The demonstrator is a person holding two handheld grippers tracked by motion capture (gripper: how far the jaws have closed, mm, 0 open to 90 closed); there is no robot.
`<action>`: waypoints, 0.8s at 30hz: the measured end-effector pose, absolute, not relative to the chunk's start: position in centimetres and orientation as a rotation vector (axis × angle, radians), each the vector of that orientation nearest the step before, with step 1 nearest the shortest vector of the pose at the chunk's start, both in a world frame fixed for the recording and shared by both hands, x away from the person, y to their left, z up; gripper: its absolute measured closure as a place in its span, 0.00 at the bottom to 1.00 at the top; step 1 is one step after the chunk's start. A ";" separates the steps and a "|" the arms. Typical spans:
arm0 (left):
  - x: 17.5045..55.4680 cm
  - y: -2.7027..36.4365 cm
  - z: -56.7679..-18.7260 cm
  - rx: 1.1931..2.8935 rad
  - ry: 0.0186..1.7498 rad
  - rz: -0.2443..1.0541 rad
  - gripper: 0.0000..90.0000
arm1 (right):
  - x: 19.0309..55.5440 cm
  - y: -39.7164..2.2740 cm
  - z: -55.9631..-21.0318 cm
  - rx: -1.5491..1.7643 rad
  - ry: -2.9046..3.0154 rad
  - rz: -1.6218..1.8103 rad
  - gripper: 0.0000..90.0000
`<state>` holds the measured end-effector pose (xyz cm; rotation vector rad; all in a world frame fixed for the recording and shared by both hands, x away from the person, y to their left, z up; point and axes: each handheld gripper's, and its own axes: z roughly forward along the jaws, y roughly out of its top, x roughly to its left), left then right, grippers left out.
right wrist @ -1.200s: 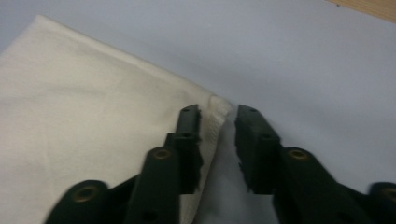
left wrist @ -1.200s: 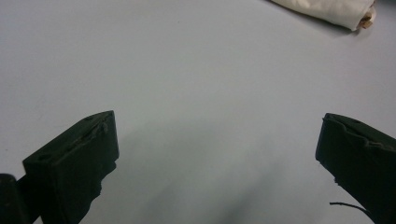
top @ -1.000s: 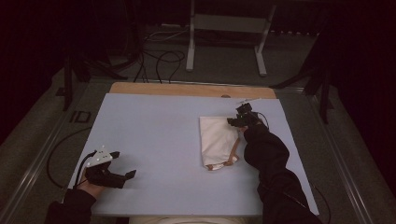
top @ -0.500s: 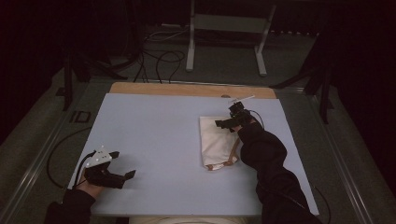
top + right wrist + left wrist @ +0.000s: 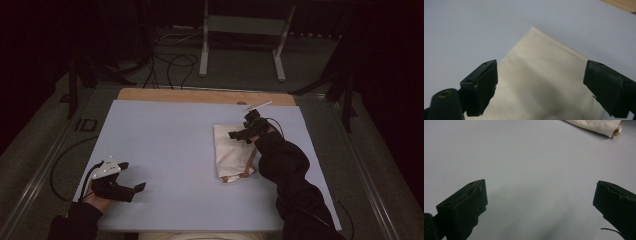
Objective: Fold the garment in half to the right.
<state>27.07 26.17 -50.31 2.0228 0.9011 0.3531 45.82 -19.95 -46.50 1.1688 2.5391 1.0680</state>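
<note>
Left gripper [image 5: 131,177]: lower left of the high view, low over the pale blue table [image 5: 165,150], jaws spread wide, nothing between them. Folded cream cloth bag [image 5: 232,152]: flat on the table, right of centre. Right gripper [image 5: 240,134]: at the bag's far edge, jaws just opened wide, clear of the fabric.

bag [image 5: 544,85]: cream cloth, matt, smooth | table mat [image 5: 165,150]: matt, smooth, perhaps plastic | far edge [image 5: 200,96]: wood
</note>
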 end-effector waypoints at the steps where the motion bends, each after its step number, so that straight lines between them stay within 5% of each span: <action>1: 27.1 26.1 -50.3 2.029 0.898 0.351 0.00 | 45.6 -20.0 -46.4 1.159 2.539 1.071 0.13; 24: 27.0 26.0 -50.2 2.038 0.888 0.352 0.00 | 39.3 -22.2 -45.4 1.013 2.528 1.131 0.11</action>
